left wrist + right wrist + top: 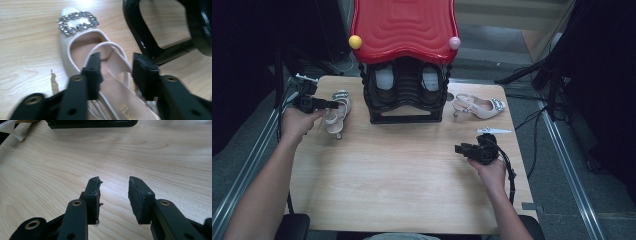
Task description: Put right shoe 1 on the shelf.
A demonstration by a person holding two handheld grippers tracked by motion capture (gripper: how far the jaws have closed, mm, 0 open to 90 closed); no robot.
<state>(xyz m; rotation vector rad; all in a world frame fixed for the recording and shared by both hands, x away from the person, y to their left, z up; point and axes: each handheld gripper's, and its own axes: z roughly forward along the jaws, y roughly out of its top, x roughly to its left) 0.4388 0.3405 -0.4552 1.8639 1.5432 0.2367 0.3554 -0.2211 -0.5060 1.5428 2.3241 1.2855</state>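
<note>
A white slingback heeled shoe (337, 114) with a sparkly square buckle (78, 22) lies on the wooden table (402, 170) at the left, beside the black shoe rack (404, 112). My left gripper (333, 104) hovers over the shoe's heel end. In the left gripper view its jaws (115, 70) stand apart on either side of the thin heel strap, and the pads do not press on it. The matching shoe (479, 106) lies on its side to the right of the rack. My right gripper (459, 148) (113, 192) is open over bare wood near the table's right side.
The rack has a red wavy top (404, 27) with a yellow knob and a pink knob, and holds a pair of dark shoes (386, 80). A small white flat piece (493, 131) lies behind the right gripper. Dark stands and cables surround the table.
</note>
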